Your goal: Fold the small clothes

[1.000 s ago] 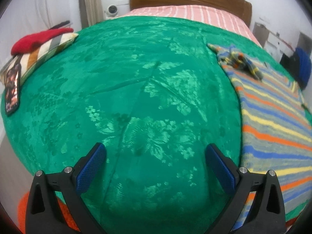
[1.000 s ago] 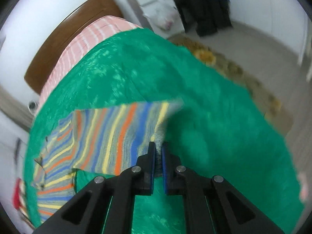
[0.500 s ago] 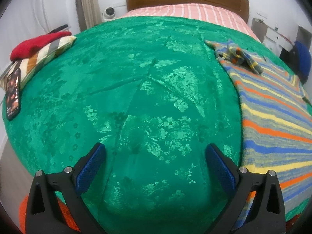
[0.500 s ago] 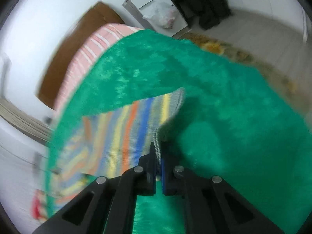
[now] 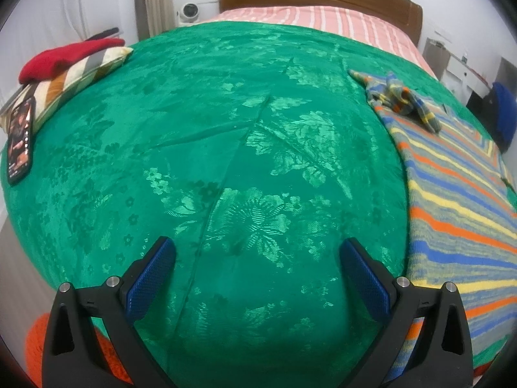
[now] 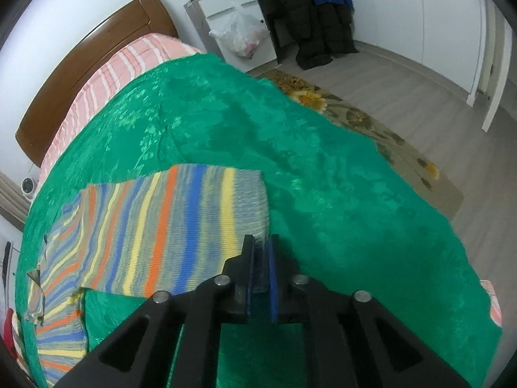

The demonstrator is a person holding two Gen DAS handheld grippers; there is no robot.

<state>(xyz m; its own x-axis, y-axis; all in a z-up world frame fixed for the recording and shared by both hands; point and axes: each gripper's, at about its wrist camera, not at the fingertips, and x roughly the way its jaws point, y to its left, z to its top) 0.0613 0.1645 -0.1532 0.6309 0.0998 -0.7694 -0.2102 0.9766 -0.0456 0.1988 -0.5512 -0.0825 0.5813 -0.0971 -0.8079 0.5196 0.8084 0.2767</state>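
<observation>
A knitted sweater (image 6: pixel 168 226) striped in orange, blue, yellow and grey lies spread flat on the green bedspread (image 6: pixel 323 177). My right gripper (image 6: pixel 261 242) is at the corner of its grey hem. Its jaws are opening, and the hem's edge lies loose in the narrow gap between the blue pads. In the left wrist view the same sweater (image 5: pixel 452 200) runs along the right side, with a bunched sleeve at its far end. My left gripper (image 5: pixel 257 255) hangs wide open over bare bedspread (image 5: pixel 226 129), left of the sweater, with nothing between its fingers.
A phone (image 5: pixel 20 142), a striped pillow (image 5: pixel 74 74) and a red garment (image 5: pixel 64 56) sit at the bed's far left. The wooden headboard (image 5: pixel 316 0) is at the back. Beside the bed are a floral rug (image 6: pixel 371 123), a white cabinet (image 6: pixel 239 16) and hanging dark coats (image 6: pixel 316 26).
The right gripper brought the raised hem corner down, so the sweater now lies flat, and its jaws have parted a little. The left gripper stayed open in about the same place.
</observation>
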